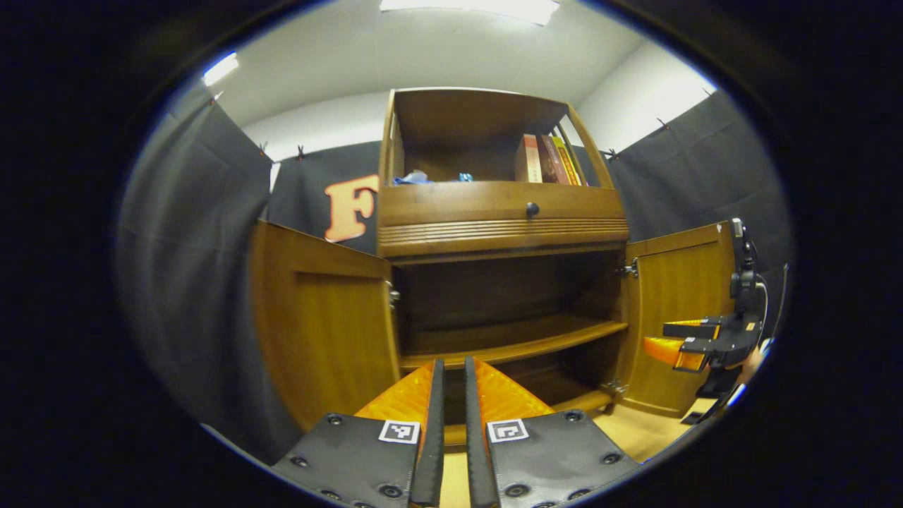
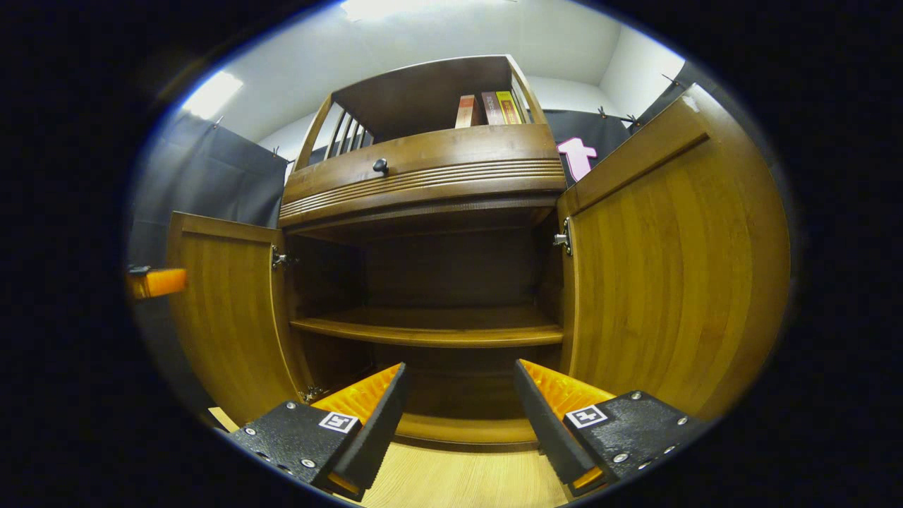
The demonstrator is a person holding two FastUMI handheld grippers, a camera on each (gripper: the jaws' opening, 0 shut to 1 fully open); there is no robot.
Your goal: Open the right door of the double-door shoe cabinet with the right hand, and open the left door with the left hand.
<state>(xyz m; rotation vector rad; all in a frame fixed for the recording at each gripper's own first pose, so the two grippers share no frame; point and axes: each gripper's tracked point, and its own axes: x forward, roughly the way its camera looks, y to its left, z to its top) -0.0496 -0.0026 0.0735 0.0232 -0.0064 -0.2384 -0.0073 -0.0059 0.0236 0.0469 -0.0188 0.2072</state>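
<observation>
Both cabinet (image 2: 430, 176) doors stand wide: left door (image 1: 324, 317), right door (image 2: 670, 261); your left gripper (image 1: 451, 381) is nearly closed on nothing, right gripper (image 2: 458, 384) spread and empty; withdraw carelessly and you could knock the right door, just beside it.

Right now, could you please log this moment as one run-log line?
left wooden cabinet door: open | right wooden cabinet door: open | left gripper: nearly shut, empty | right gripper: open, empty | inner wooden shelf: bare

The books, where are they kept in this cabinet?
The books stand upright at the right end of the cabinet's open top shelf, above the drawer knob; the right gripper view shows them there too.
</observation>
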